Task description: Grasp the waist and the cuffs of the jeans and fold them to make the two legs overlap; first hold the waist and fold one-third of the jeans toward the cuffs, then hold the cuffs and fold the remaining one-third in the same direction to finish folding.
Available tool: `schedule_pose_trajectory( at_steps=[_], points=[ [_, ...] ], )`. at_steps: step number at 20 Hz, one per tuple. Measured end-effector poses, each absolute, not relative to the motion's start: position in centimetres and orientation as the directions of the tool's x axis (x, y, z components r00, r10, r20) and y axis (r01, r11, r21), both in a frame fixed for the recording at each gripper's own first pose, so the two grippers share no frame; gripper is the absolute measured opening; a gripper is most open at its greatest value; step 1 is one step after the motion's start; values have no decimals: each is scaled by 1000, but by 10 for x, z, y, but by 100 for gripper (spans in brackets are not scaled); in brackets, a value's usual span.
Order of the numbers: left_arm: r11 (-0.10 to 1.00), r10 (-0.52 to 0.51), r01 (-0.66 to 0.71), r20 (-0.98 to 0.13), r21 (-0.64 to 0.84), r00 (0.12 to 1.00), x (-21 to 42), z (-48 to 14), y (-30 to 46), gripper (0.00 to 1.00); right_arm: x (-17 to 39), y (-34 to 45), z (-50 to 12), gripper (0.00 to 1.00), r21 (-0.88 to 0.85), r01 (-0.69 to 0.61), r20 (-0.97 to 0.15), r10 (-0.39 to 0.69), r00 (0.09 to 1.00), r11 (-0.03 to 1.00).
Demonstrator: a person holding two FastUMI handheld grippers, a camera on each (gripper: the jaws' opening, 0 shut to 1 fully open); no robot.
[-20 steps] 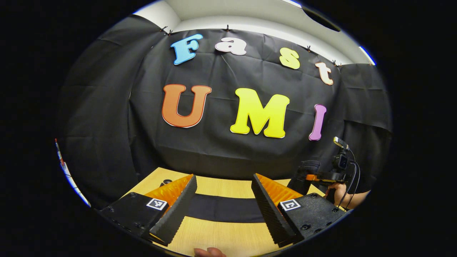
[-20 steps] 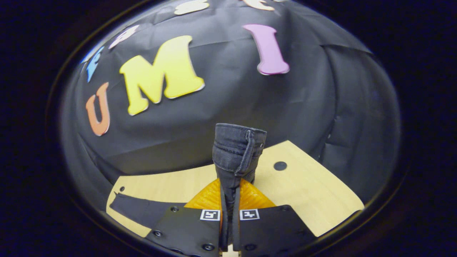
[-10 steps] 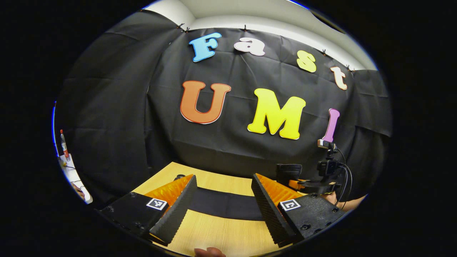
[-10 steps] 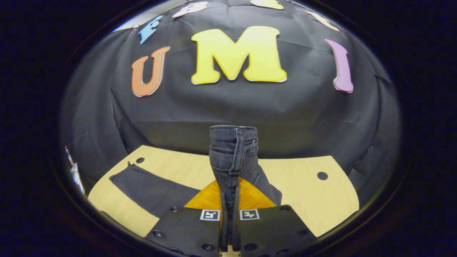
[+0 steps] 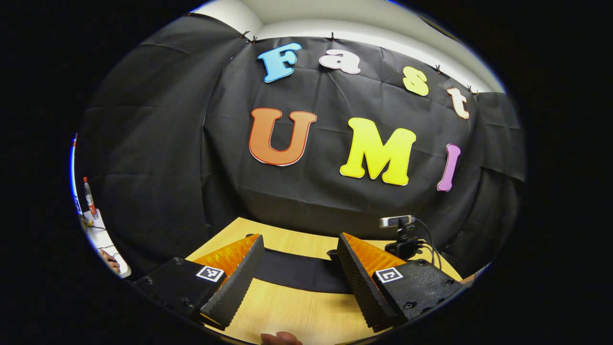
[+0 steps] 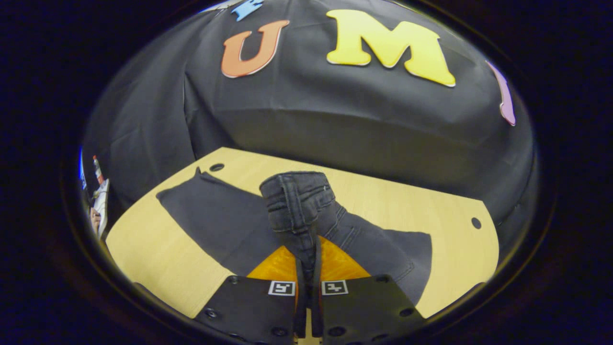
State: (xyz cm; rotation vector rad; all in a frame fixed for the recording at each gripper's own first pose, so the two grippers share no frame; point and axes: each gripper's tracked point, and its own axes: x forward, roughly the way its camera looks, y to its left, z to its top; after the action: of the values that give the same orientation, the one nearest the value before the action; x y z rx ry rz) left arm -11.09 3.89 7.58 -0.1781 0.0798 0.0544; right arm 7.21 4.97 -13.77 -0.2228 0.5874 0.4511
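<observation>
Tabletop: jeans lie diagonally

Jeans being laid flat across table; waist being held raised above table, over jeans' middle, legs being spread toward table's left end, near hole at table's far-left corner.

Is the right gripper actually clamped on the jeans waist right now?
Touching. The right gripper view shows the right gripper with both fingers pressed together on the waist of the jeans, denim pinched between them.
</observation>
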Motion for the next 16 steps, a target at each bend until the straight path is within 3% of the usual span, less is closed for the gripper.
schedule_pose_trajectory(
  at_steps=[4,13,15,16],
  points=[
    [979,56,-73,-93,-188,994,-113,74,47,99,62,49,-155,2,-110,-507,-624,338,704,855],
    [982,45,-60,-85,-179,995,-112,74,47,99,50,46,-174,6,-110,-531,-673,330,662,840],
    [980,45,-61,-87,-188,995,-111,72,49,99,51,48,-177,8,-97,-534,-664,345,663,840],
    [979,47,-63,-87,-193,995,-111,71,52,99,45,52,-178,22,-58,-554,-666,381,641,830]
  ],
)
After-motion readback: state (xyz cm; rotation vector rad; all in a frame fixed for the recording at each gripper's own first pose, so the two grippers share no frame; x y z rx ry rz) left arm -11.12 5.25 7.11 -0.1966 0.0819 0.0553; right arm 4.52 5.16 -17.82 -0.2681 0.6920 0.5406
